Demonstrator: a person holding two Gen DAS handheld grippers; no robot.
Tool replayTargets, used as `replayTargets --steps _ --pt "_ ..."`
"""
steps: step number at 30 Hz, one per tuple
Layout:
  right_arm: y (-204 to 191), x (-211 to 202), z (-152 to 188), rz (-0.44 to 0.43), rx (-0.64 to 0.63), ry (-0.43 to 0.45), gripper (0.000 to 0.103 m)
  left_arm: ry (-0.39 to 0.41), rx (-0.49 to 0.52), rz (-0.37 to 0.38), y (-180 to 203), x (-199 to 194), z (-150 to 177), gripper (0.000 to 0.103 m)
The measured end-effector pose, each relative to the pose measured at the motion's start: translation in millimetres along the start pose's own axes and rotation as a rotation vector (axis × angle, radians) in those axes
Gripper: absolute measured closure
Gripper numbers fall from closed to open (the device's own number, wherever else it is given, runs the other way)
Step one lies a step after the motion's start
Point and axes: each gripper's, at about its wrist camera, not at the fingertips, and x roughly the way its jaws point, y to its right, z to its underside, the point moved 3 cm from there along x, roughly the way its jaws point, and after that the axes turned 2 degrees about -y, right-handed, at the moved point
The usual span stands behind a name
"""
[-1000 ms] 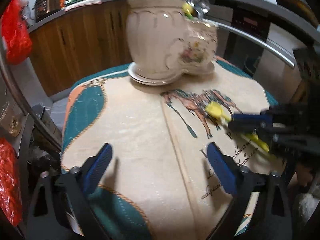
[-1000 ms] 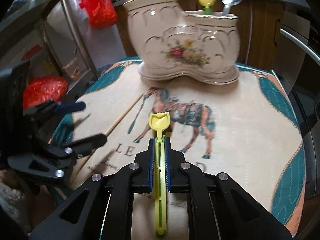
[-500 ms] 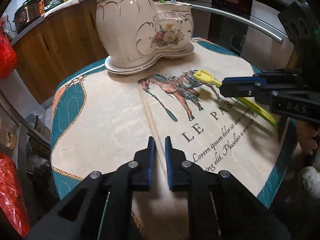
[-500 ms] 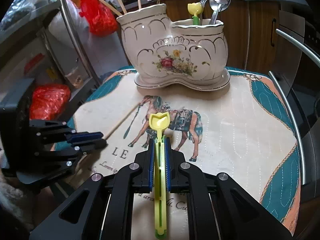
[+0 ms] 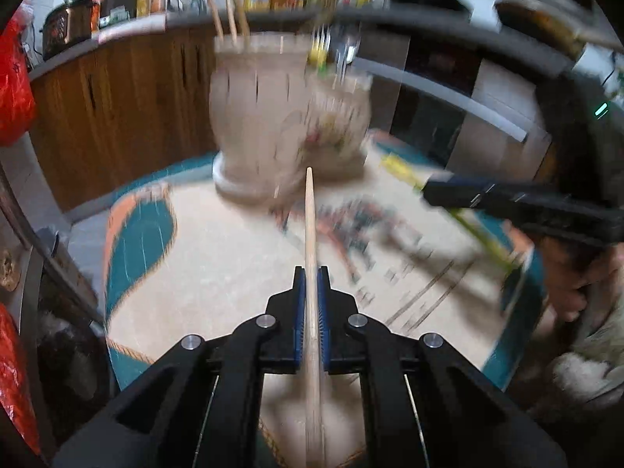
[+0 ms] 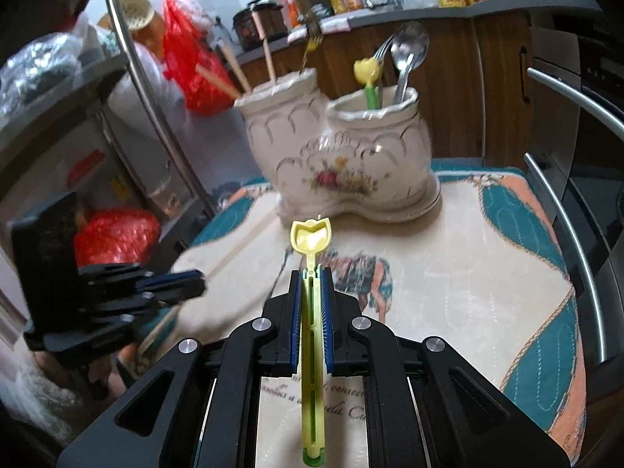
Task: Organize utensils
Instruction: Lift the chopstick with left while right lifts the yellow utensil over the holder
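We have the left gripper clamped tight on a wooden chopstick, which runs straight out between the blue pads and points toward the ceramic holder; its far tip sits above the cloth, close in front of the holder's base. The left view is badly smeared, so we can only say the chopstick looks lifted clear of the cloth rather than lying on it. Our right gripper is closed on a yellow plastic spoon, the scoop end sticking out past the fingertips and the slotted handle running back between the jaws. The holder stands at the far side of the printed cloth, a white two-pot piece with a flower painted on its front. In the right view, its left pot holds several chopsticks, and its right pot holds a metal spoon, a fork and a second yellow spoon. From the right view the left gripper shows at the left edge, low over the cloth, well apart from the holder.
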Motion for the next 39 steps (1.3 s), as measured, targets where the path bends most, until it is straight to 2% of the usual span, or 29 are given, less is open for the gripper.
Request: replayTargets --steps 3,6,14,17,21,31,39 --pt "3 -11 -15 0.006 0.008 0.069 0.092 0.159 -0.039 0.043 -4 -28 -19 0.097" --pt "7 -21 -37 0.015 0.004 0.146 0.092 0.271 -0.057 0.033 -8 -42 -43 0.097" --pt "28 -22 -97 0.039 0.008 0.296 0.092 0.448 -0.114 0.036 -14 -37 -110 0.097" --pt "37 -12 -115 0.038 0.014 0.32 0.092 0.466 -0.097 0.017 -9 -21 -130 0.097" --pt "45 9 -131 0.023 0.019 0.299 0.092 0.47 -0.046 -0.028 -7 0 -145 0.097" --pt "47 28 -157 -0.004 0.009 0.315 0.092 0.528 -0.045 -0.049 -40 12 -172 0.097" --pt "55 36 -160 -0.022 0.048 0.343 0.092 0.578 -0.119 0.031 -52 22 -186 0.097"
